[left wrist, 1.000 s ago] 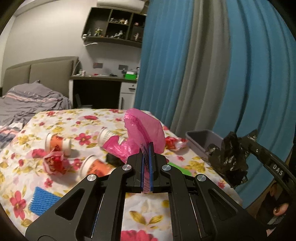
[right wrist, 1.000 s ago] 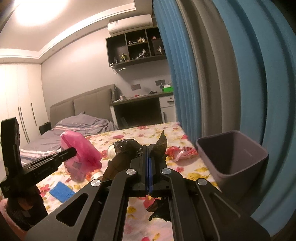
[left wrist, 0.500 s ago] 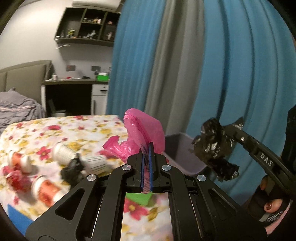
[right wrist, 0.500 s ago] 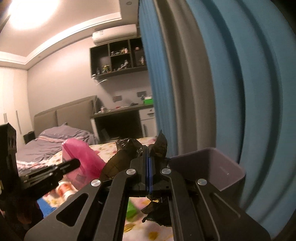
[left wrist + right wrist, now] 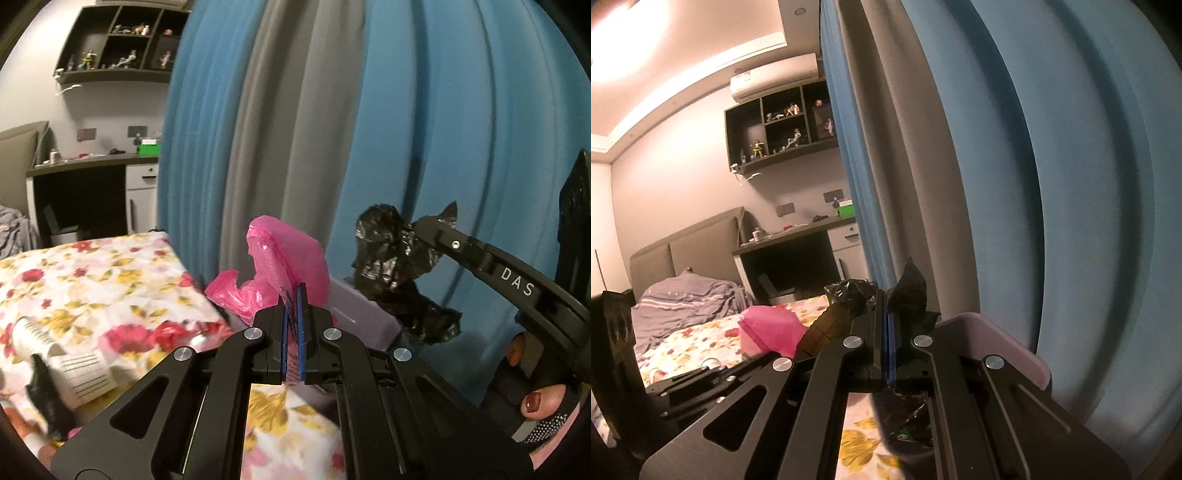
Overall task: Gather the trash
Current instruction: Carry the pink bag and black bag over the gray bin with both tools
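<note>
- Bedroom, floral table (image 5: pixel 92 280); grey bin (image 5: pixel 364 314) at its edge.
- Left tool (image 5: pixel 293 295) clenched on pink bag (image 5: pixel 288 266); right tool (image 5: pixel 886 314) on black bag (image 5: pixel 849 295), both near bin.
- Probably light, limp, slippery film; best pinched at bunched folds.

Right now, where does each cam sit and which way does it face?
Left wrist: on the left tongs, shut on the pink bag, facing blue curtain; right-hand fingers show.
Right wrist: on the right tongs, shut on the black bag, facing curtain and shelf.
Shared: both bags, grey bin, floral bedspread.
</note>
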